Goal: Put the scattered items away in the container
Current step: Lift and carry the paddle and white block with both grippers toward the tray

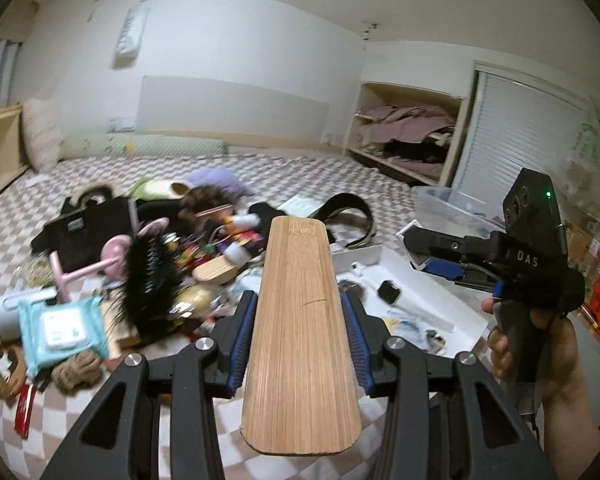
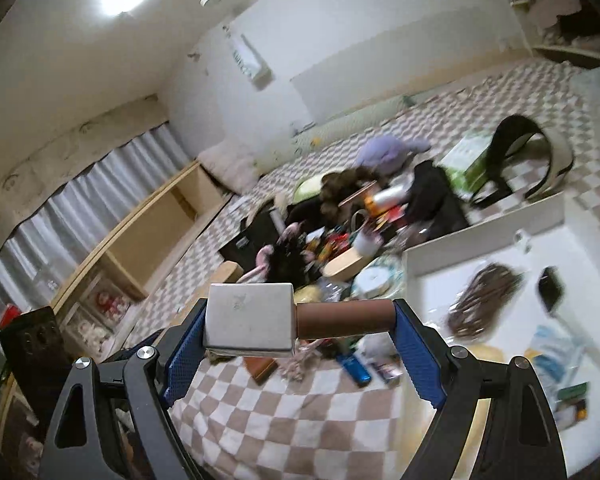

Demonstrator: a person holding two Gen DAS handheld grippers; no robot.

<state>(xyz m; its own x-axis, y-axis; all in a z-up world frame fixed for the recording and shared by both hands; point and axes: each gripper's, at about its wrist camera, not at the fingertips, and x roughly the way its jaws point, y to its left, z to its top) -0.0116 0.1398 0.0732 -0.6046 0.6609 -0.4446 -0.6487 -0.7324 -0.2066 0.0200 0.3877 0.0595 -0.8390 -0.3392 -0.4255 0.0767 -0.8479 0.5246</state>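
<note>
My left fingers [image 1: 300, 334] clamp a bamboo board [image 1: 300, 332]; my right fingers [image 2: 300, 322] grip a silver-headed, brown-handled item [image 2: 276, 318] endwise (blurry). Beyond, clutter [image 1: 172, 264] on the checkered bed [image 1: 308, 168] beside the white container [image 1: 456, 312].

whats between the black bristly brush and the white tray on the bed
In the left wrist view, the wooden paddle held in the left hand-held gripper crosses the stretch between the black brush and the white tray; behind it lies blurred clutter.
</note>
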